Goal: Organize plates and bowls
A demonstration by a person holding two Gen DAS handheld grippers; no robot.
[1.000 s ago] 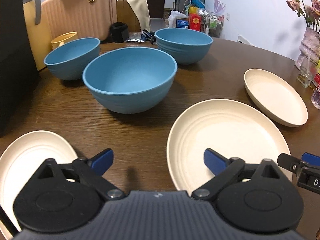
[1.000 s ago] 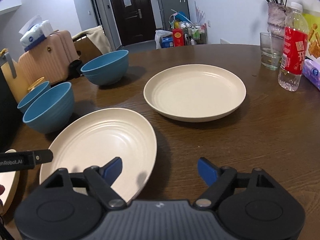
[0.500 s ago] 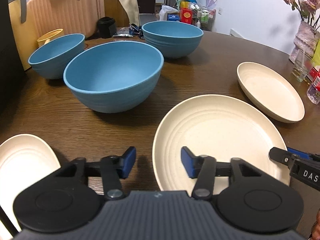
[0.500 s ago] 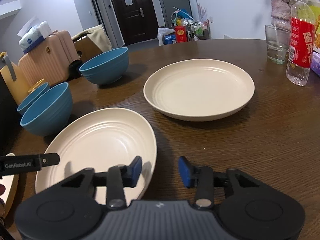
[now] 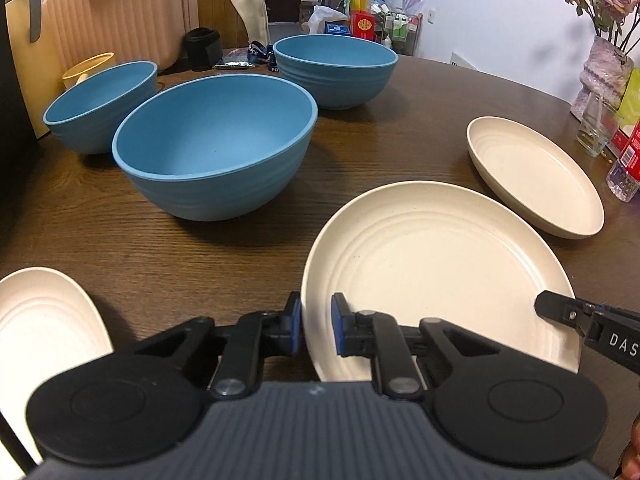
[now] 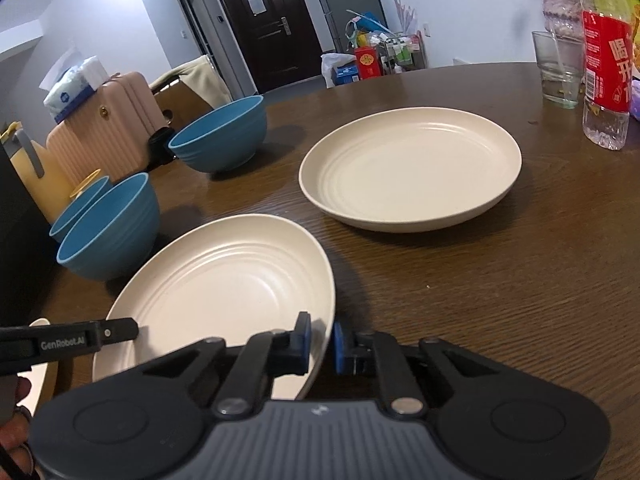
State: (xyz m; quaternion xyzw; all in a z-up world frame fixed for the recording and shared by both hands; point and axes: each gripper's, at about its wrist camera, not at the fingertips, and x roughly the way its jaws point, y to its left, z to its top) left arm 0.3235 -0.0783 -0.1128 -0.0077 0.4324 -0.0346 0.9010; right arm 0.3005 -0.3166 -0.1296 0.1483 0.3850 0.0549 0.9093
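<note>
now both grippers, left gripper and right gripper, pinch the near plate.

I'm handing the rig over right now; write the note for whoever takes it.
Left gripper and right gripper: jaws have just closed on opposite near rims of the middle cream plate.
Second cream plate lies far right, a third near left.
Three blue bowls stand apart at the back.
Done: nothing stacked.
Left: stack plates, nest bowls.
</note>
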